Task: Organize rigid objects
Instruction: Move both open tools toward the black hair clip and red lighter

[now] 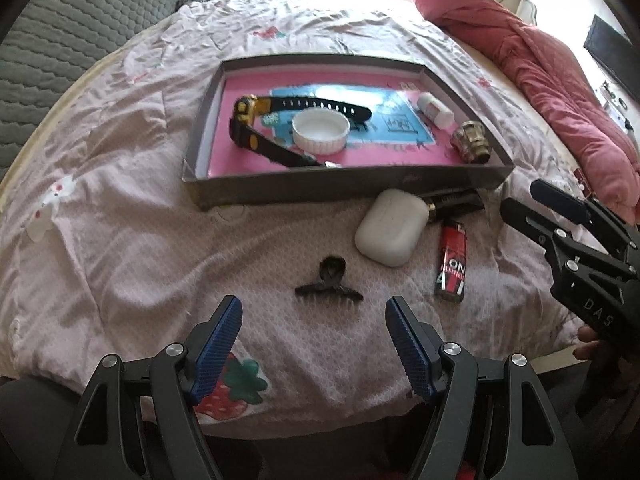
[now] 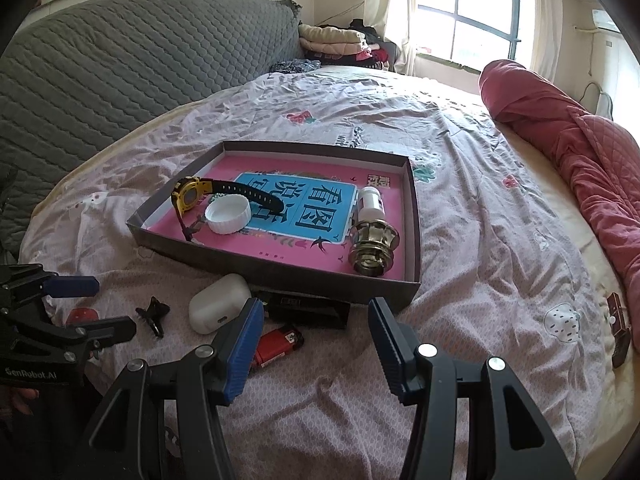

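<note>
A grey tray point(image 1: 460, 188) with a pink bottom lies on the bedsheet point(image 1: 120, 240). Inside it are a watch point(image 1: 256, 120) with a yellow face, a white lid point(image 1: 320, 130) beside the strap, a white bottle point(image 1: 435, 109) on its side near the right wall, and a brass knob point(image 1: 471, 142) in the near right corner.

Four things lie on the sheet in front of the tray: a white case point(image 1: 390, 233), a black box point(image 1: 454, 202) (close against the tray's front wall), a red lighter point(image 1: 452, 260) and a black clip point(image 1: 329, 280).

The left gripper point(image 1: 314, 344) hangs above the sheet just short of the clip, its blue-padded jaws spread wide and holding nothing. The right gripper point(image 2: 316, 344) hovers over the sheet near the lighter and box, its jaws likewise apart and empty.
</note>
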Demonstrator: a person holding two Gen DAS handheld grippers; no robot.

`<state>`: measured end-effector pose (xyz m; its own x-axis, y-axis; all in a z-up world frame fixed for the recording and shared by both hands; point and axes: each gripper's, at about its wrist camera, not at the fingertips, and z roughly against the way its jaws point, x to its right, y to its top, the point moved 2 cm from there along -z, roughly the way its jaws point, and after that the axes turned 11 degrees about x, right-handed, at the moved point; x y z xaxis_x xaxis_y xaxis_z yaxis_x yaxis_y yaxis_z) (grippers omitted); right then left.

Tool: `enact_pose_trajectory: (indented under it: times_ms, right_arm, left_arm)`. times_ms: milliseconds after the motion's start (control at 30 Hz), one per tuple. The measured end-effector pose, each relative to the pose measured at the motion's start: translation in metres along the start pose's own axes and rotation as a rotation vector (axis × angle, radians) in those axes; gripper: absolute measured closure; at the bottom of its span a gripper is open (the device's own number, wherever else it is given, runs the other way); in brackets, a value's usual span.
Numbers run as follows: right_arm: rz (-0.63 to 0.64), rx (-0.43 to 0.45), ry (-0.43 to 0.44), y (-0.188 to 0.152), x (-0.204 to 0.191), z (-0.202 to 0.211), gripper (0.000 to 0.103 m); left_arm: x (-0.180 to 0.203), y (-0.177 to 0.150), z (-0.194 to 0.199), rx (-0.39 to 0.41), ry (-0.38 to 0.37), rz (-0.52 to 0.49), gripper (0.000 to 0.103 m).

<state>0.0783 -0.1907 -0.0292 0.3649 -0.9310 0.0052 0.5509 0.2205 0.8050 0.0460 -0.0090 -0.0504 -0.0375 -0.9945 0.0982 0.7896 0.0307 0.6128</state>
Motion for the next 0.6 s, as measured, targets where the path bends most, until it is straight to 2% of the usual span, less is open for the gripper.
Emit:
enact_pose_trajectory:
  times_ms: [167, 600]
  right_arm:
    - [-0.004, -0.016, 0.013, -0.003, -0.003, -0.001, 0.049]
    - [-0.001, -0.064, 0.019, -0.016, -0.016, -0.008, 0.049]
  left_arm:
    - [0.006, -0.009, -0.009, -0.040, 0.001, -0.015, 0.028]
    - [-0.001, -0.014, -0.021, -0.057, -0.004, 0.026, 0.027]
